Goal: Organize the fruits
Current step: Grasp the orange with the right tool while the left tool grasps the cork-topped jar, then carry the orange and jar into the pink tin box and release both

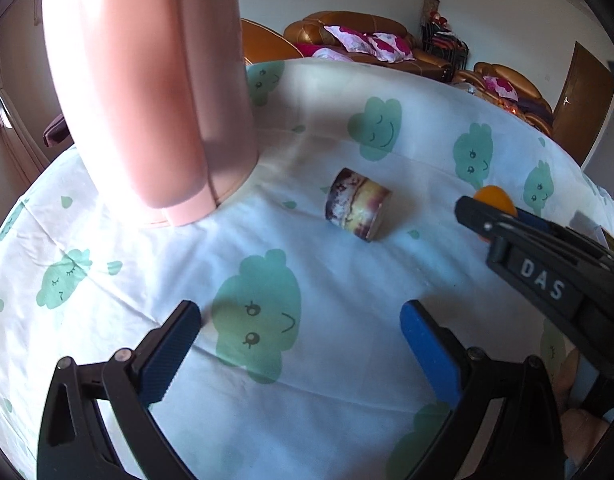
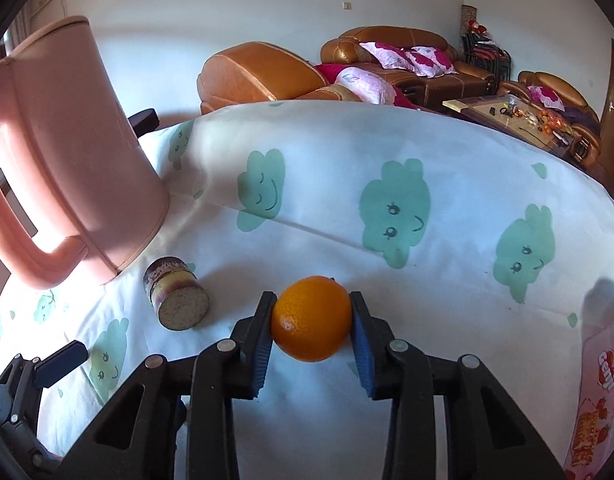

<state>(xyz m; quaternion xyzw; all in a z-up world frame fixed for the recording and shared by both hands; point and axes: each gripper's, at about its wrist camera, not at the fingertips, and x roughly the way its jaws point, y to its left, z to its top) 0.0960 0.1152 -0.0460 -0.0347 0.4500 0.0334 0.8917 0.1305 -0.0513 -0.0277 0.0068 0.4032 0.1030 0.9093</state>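
Your right gripper [image 2: 312, 322] has its blue pads pinching the orange [image 2: 312, 318] from both sides, roughly at its widest part, with the fruit sitting low over the cloud-print tablecloth [image 2: 447, 300]. I can't tell if it's resting on the cloth or just off it. Your left gripper [image 1: 301, 330] is spread wide with nothing between the fingers, just hanging over the cloth.

Stuff I'd watch: that orange is round and slick, and the pads only catch two small patches of it, so a quick swing or tilt could roll it right out. Loosen up even a bit and it'll drop and wander off the cloth.

The little layered cylinder [image 2: 177, 300] lies on its side just left of you, and the big pink bin [image 2: 79, 152] stands beyond it, so if you carry that way, go high enough or you'll clip them
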